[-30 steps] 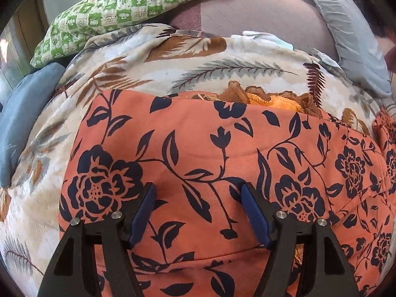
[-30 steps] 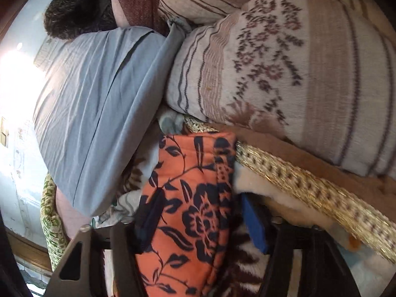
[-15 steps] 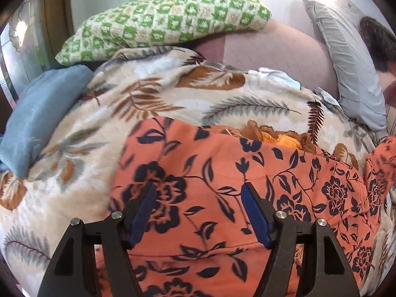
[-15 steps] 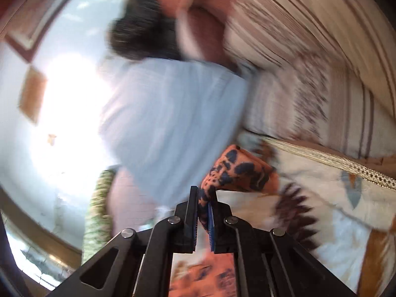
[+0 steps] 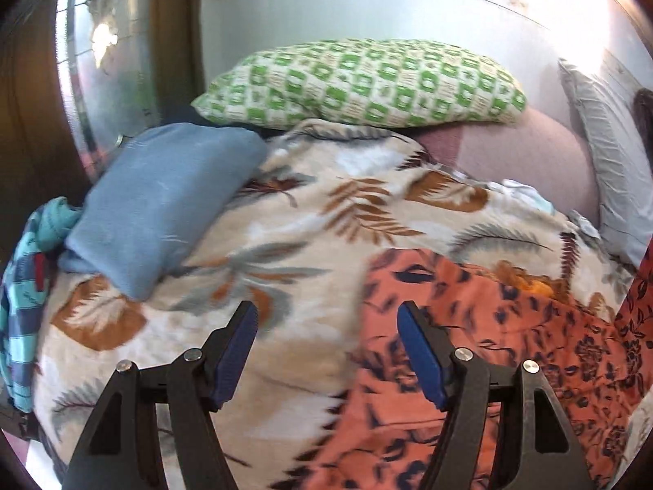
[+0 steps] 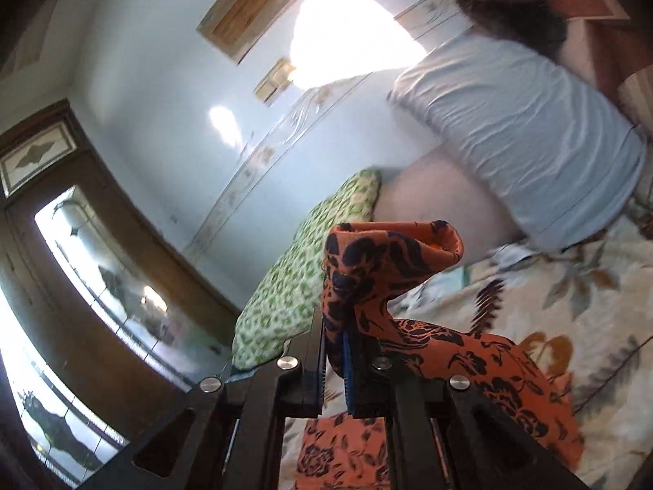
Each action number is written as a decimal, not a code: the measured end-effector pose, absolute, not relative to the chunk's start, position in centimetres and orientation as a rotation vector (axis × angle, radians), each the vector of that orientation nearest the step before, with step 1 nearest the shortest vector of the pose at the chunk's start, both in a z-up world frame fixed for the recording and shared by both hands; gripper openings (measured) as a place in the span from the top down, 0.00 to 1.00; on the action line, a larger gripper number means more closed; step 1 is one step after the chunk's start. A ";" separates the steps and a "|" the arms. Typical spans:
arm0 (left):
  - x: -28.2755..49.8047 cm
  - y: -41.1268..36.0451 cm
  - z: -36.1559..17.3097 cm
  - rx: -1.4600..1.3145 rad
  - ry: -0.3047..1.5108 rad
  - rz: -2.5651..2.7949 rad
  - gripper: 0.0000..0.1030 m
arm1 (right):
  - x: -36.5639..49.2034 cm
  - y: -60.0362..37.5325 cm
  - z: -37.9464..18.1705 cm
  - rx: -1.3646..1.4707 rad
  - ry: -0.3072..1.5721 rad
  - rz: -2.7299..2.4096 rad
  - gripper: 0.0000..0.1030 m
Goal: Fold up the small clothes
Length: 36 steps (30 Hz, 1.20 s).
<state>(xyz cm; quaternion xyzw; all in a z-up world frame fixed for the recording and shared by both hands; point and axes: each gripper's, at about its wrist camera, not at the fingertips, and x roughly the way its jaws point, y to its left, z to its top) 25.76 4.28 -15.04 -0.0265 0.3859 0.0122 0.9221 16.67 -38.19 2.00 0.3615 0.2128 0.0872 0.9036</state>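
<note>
Bedding filled both views: a leaf-print blanket (image 5: 285, 245) covered the bed, and I worked over it. Nearest me in the left wrist view, my left gripper (image 5: 326, 351) stood wide, holding nothing, its blue pads hovering over bare blanket at lower centre. The orange floral garment (image 5: 469, 367) lay to the lower right of those jaws, spreading toward the right edge of the frame, with its near edge passing under the right-hand pad. In the right wrist view, my right gripper (image 6: 334, 363) was clamped tight on a corner of the same garment (image 6: 383, 269), which stood up above the jaws at centre frame while the rest trailed down to the lower right onto the blanket. I judged the cloth's long axis ran from that lifted corner down toward the left gripper, so the left one was nearer the loose edge and would need to shift rightward to catch it. Farther back sat a blue folded cloth (image 5: 163, 204) at left, then a green checked pillow (image 5: 367, 81) against the wall.
</note>
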 end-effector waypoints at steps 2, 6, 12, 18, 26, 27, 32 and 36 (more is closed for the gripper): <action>25.7 6.2 -15.3 -0.066 0.803 0.050 0.31 | 18.9 -33.3 -0.5 0.744 0.505 0.228 0.93; 26.2 10.2 -16.4 -0.125 0.837 0.103 0.31 | 23.6 -24.7 -8.3 0.742 0.658 0.304 0.93; 26.8 12.5 -18.3 -0.172 0.914 0.150 0.31 | 27.2 -15.0 -20.5 0.685 1.019 0.367 0.82; 27.0 10.4 -18.1 -0.158 0.913 0.083 0.31 | 25.1 -14.9 -23.6 0.629 1.107 0.448 0.80; 26.8 4.9 -17.3 -0.115 0.875 -0.075 0.31 | 21.3 -22.0 -20.3 0.665 0.944 0.487 0.22; 26.9 4.2 -17.4 -0.108 0.876 -0.091 0.31 | 20.6 -23.3 -19.9 0.654 0.919 0.460 0.22; 26.8 -0.7 -18.4 -0.042 0.908 -0.201 0.31 | 18.5 -31.1 -20.5 0.693 0.877 0.234 0.28; 28.0 -3.0 -20.8 0.052 0.970 -0.159 0.31 | 18.4 -37.1 -21.8 0.760 0.849 0.105 0.28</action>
